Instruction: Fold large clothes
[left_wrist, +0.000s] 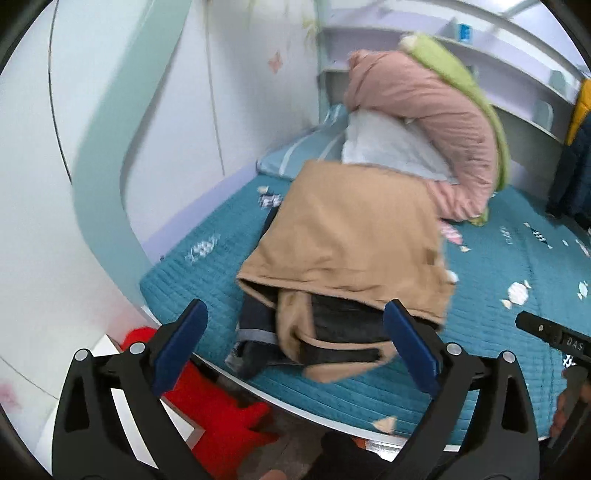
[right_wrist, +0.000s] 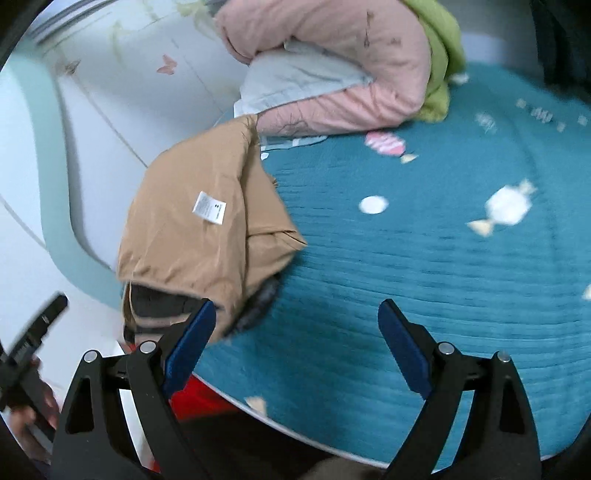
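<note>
Folded tan coat (left_wrist: 351, 236) lying near the bed's (right_wrist: 406, 277) front edge.
Left gripper (left_wrist: 295, 343) and right gripper (right_wrist: 295, 339) are hanging open, empty; coat's dark lining is partly hiding underneath, everything blurring.

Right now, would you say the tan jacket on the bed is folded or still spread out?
Folded. The tan jacket lies as a compact bundle on the teal bedspread, its dark lining showing at the near open edge.

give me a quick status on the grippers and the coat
Left gripper open, empty. Right gripper open, empty. Tan coat folded in a bundle near the bed edge. Pink quilt piled behind it.
</note>
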